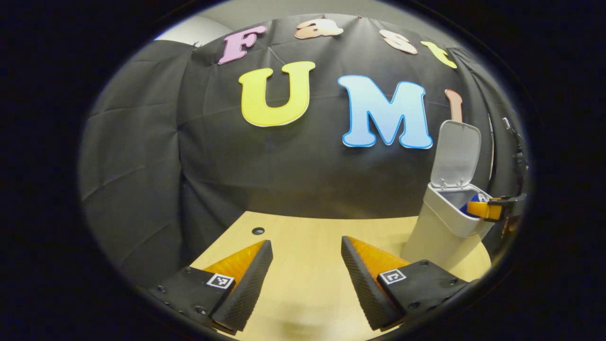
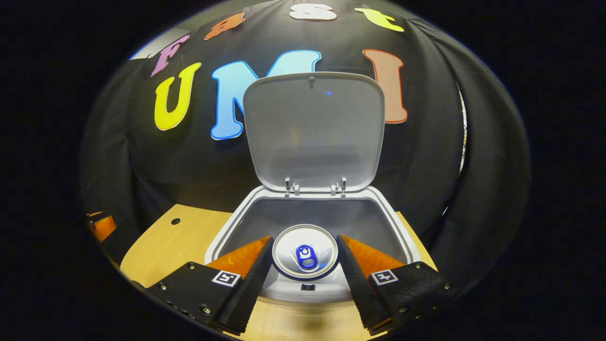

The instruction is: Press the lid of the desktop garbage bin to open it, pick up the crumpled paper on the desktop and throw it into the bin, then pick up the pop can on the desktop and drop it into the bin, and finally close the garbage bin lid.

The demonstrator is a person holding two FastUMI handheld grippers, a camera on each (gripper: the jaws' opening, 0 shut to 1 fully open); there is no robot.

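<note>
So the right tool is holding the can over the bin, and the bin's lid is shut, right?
Not quite. The right tool does hold the can over the bin, but the lid stands open, tilted up behind the opening. The right gripper view shows this; the left gripper view shows the raised lid too.

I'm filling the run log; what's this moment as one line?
bin lid: open | right gripper: holds pop can over bin mouth | left gripper: open, over table

Pale wooden table (image 1: 307,237) with small hole (image 1: 258,230)
</note>
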